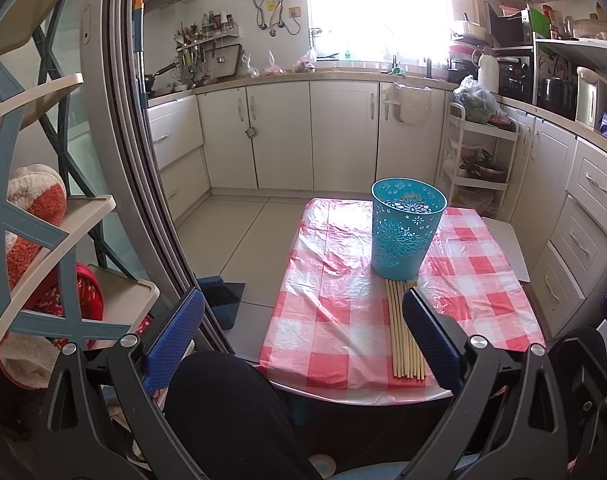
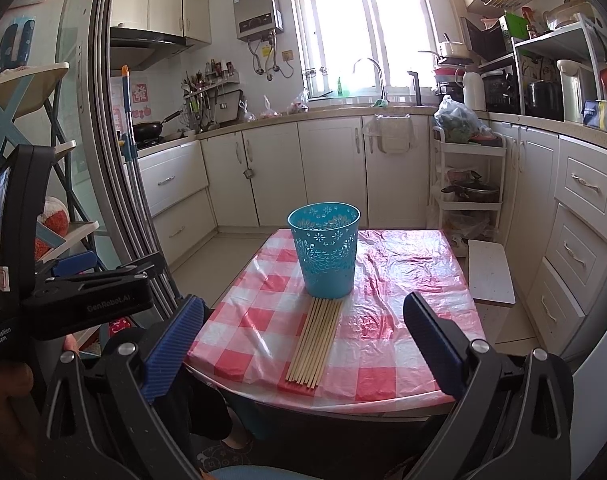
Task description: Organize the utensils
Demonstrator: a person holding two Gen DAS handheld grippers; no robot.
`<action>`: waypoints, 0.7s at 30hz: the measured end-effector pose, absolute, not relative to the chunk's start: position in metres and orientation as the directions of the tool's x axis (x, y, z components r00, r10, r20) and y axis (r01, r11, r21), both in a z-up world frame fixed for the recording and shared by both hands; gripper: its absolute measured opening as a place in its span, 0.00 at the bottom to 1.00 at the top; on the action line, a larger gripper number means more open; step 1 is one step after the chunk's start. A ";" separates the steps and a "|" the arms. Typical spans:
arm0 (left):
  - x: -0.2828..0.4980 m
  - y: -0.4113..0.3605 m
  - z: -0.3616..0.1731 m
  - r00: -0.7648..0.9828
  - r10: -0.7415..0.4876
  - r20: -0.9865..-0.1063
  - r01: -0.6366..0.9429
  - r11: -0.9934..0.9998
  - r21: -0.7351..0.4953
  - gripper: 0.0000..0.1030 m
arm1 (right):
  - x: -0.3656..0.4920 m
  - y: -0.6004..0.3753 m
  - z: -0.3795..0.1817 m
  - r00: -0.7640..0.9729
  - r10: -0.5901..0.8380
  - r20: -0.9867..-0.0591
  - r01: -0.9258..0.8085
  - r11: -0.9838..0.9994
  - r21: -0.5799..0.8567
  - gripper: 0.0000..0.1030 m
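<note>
I am at the start: nothing is picked up yet. My left tongs [image 1: 303, 334] are wide open and empty, low in the frame, w/ the near edge of the worktop [image 1: 299, 320] between the blue pads. My right tongs [image 2: 303, 338] are also wide open and hold nothing; in the right wrist view they frame the near half of the worktop.

The task's things: a bundle of wooden chopsticks [image 2: 313, 344] lies flat on the red-white checked cover, centre of the frame in the right view and lower centre-right in the left view [image 1: 405, 330]. They lie side by side, far ends touching or just at the foot of the turquoise basket [image 2: 325, 254], near ends close to the worktop edge. The basket stands upright in the centre of the frame, and I see nothing in it, but the bottom is hidden.

My judgement: the step is the approach, i.e. go to the chopsticks and then put them upright in the basket. Next move calls for lowering one pair of tongs over the bundle, pads across the sticks, not along them. The sticks are thin and flat on a slippery plastic cover, so probably I must close low & gently, or some will roll away.
</note>
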State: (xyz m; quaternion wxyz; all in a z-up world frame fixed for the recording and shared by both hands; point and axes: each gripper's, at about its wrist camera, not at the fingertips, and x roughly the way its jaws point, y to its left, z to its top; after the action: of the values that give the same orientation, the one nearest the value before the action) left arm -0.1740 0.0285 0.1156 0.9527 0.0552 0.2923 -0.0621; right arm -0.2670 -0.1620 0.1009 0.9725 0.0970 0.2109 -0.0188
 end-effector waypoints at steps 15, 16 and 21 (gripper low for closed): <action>-0.162 0.029 0.108 0.808 -0.092 -0.582 0.153 0.987 0.057 0.93 | -0.256 -0.162 0.092 0.901 0.006 -0.433 0.082 0.980 0.183 0.93; -0.160 0.028 0.108 0.807 -0.092 -0.583 0.154 0.986 0.057 0.93 | -0.256 -0.163 0.092 0.902 0.006 -0.431 0.081 0.980 0.183 0.93; -0.152 0.026 0.099 0.797 -0.093 -0.596 0.158 0.986 0.058 0.93 | -0.247 -0.166 0.088 0.908 0.001 -0.419 0.082 0.980 0.181 0.93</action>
State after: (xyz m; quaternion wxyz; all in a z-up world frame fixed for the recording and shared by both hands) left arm -0.1516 0.0264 0.0986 0.9466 0.0521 0.3114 -0.0661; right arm -0.2473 -0.1655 0.0877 0.9719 0.0976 0.2134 -0.0208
